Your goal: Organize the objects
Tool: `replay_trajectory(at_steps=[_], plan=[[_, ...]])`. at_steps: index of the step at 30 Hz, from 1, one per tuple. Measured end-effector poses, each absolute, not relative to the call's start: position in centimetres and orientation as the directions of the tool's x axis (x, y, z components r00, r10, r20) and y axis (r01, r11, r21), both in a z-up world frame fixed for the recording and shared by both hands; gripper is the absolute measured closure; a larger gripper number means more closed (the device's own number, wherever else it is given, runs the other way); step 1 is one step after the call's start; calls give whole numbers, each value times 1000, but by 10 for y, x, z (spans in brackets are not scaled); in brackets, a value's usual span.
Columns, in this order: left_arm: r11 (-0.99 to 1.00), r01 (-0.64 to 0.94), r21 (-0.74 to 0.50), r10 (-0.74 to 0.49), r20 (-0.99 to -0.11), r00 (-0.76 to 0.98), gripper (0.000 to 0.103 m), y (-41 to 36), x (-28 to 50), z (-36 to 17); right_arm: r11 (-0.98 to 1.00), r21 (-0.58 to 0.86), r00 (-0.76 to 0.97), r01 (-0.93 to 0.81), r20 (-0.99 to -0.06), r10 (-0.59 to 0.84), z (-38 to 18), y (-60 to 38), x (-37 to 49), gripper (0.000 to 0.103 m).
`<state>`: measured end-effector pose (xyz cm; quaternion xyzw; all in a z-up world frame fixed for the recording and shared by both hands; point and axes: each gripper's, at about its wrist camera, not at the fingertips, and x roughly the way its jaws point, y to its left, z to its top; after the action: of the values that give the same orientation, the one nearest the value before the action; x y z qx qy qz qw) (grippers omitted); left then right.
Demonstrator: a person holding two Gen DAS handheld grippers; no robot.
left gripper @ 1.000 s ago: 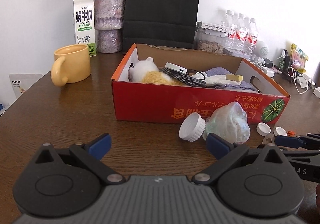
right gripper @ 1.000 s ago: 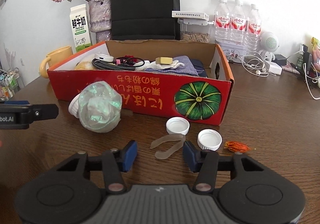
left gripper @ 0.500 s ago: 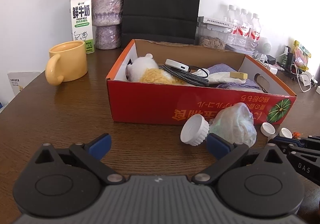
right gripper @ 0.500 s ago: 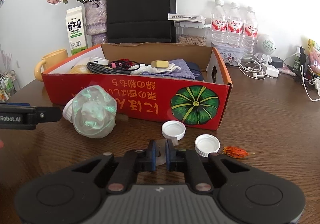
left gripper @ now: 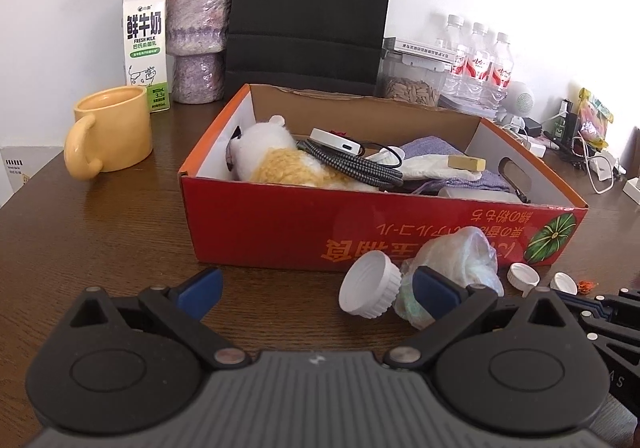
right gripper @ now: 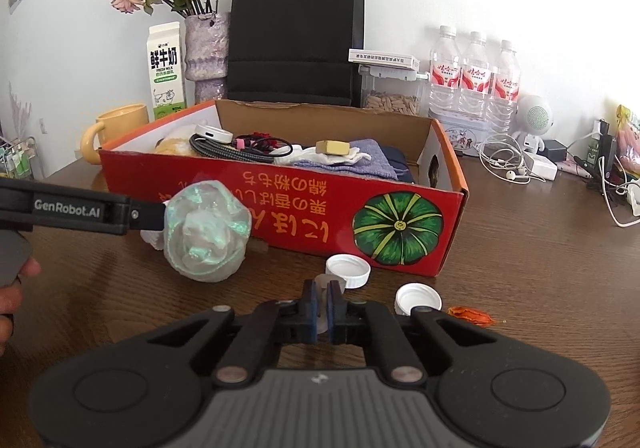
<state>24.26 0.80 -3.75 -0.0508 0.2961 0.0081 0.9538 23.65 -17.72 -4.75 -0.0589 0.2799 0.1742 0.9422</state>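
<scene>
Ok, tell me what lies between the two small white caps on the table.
In the right wrist view, only bare table shows between the cap nearer the red box and the other cap.

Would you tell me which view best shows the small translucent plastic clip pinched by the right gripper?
The right wrist view: the small translucent plastic clip sits pinched in the right gripper, just closed on it. The left wrist view shows only that gripper's edge; the clip is hidden.

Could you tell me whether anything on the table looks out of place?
Yes: in front of the red box, two white caps, an orange scrap and a crumpled bag lie loose instead of inside it.
</scene>
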Motion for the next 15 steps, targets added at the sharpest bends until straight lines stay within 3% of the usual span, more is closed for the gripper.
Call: replay_trajectory(at_steps=[2, 4, 6, 7, 10, 11, 12, 15], plan=[[995, -27, -92, -28, -551, 834, 3, 5, 241, -37, 932, -16, 786, -361, -544, 295, -47, -177, 236, 99], [995, -6, -99, -49, -544, 838, 14, 3, 241, -36, 932, -15, 786, -362, -542, 297, -47, -178, 236, 99], [994, 17, -111, -75, -544, 836, 33, 3, 241, -37, 932, -12, 785, -363, -542, 299, -47, -178, 236, 99], [992, 30, -121, -92, -546, 833, 38, 3, 241, -38, 932, -10, 786, -363, -541, 300, -47, -179, 236, 99], [986, 72, -149, -144, -551, 822, 69, 2, 242, -40, 932, -10, 785, -363, -541, 300, -47, -179, 236, 99], [983, 91, -162, -167, -555, 815, 88, 2, 242, -41, 932, -10, 785, -363, -541, 300, -47, -179, 236, 99], [977, 110, -181, -194, -556, 808, 94, 2, 243, -42, 932, -8, 785, -363, -541, 301, -46, -179, 236, 99], [971, 137, -194, -223, -545, 808, 100, 0, 240, -42, 933, -3, 787, -360, -538, 303, -46, -180, 236, 99]])
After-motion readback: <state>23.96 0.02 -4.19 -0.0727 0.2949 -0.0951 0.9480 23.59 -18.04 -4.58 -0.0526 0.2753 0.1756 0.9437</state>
